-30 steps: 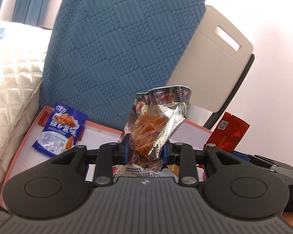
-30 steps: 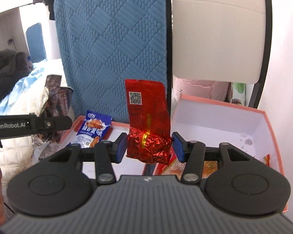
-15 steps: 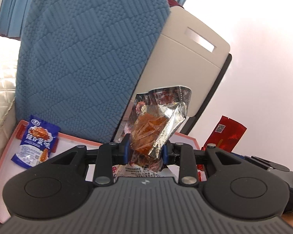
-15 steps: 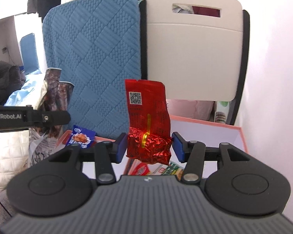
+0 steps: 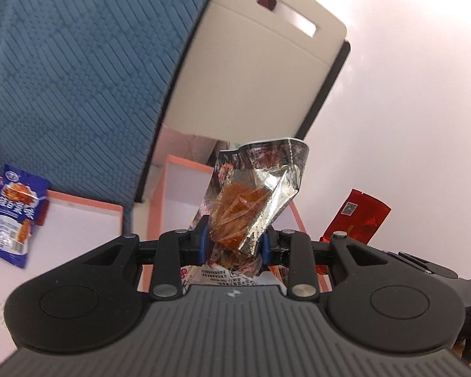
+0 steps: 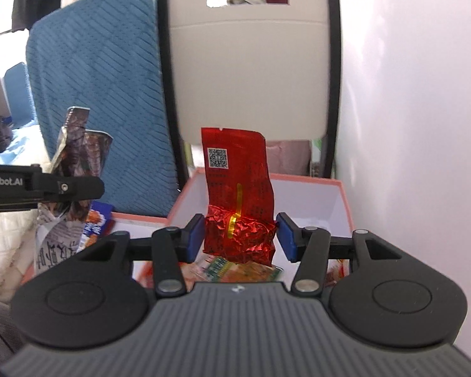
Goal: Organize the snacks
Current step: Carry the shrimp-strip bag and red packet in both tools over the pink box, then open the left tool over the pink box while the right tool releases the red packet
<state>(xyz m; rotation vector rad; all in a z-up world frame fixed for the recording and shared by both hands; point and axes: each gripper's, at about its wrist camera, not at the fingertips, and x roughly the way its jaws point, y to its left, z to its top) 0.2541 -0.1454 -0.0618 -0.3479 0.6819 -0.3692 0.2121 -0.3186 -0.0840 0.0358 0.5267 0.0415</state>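
My left gripper [image 5: 234, 242] is shut on a crumpled silver foil packet [image 5: 251, 201] with an orange-brown snack inside, held upright. The same packet [image 6: 78, 147] stands at the left of the right wrist view. My right gripper [image 6: 239, 237] is shut on a red foil packet [image 6: 235, 188] with a QR code, also upright. That red packet [image 5: 358, 216] shows at the right of the left wrist view. A deep white box with a pink rim [image 6: 339, 194] lies right behind the red packet. A blue snack packet [image 5: 12, 216] rests on a flat pink-rimmed lid [image 5: 78, 229].
A blue quilted chair back [image 5: 78, 62] and a beige chair back [image 6: 248, 62] stand behind the boxes. A white wall [image 6: 408, 125] closes the right side. Several snack packets [image 6: 235, 270] lie in the deep box. Cream quilted bedding [image 6: 6, 235] is at the left.
Both grippers have swung to the right with their packets still held. The blue chair and blue packet slid left in view, and the beige chair and deep box now sit ahead.
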